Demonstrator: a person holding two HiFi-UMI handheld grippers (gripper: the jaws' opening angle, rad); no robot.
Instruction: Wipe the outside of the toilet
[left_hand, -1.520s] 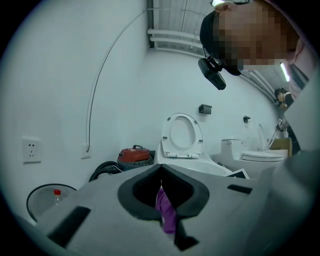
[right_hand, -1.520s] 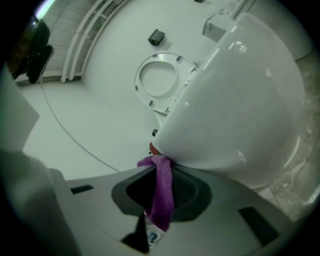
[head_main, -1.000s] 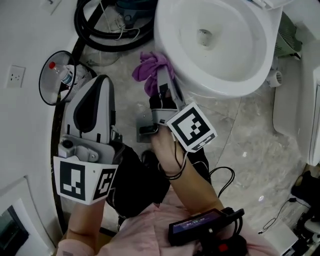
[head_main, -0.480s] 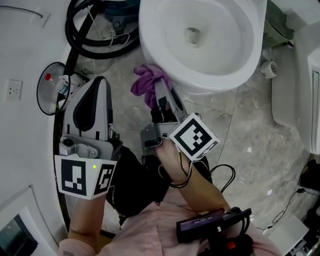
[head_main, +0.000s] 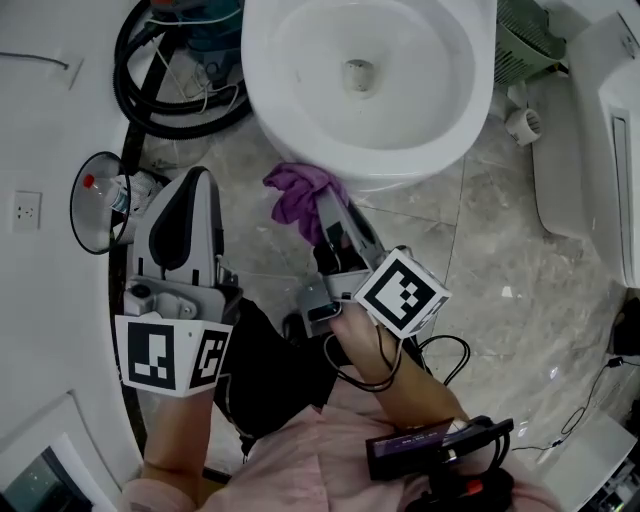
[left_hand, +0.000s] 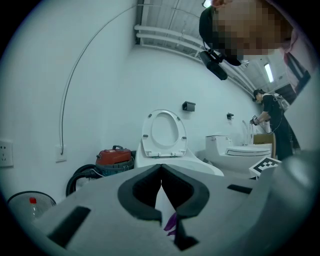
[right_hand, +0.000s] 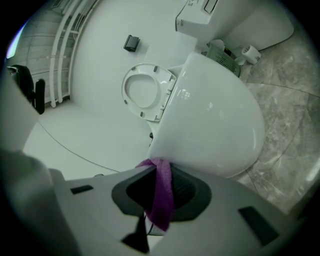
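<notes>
jaws of right gripper (head_main: 326, 205) pinch crumpled purple cloth (head_main: 295, 190) beside glossy toilet (head_main: 420, 150); left gripper (head_main: 196, 178) pressed together.

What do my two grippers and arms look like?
The left hand-held gripper and right hand-held gripper are pale grey wedges with black pads, each carrying a white cube of black square markers. Pink sleeves; black bands circle the right wrist.
</notes>
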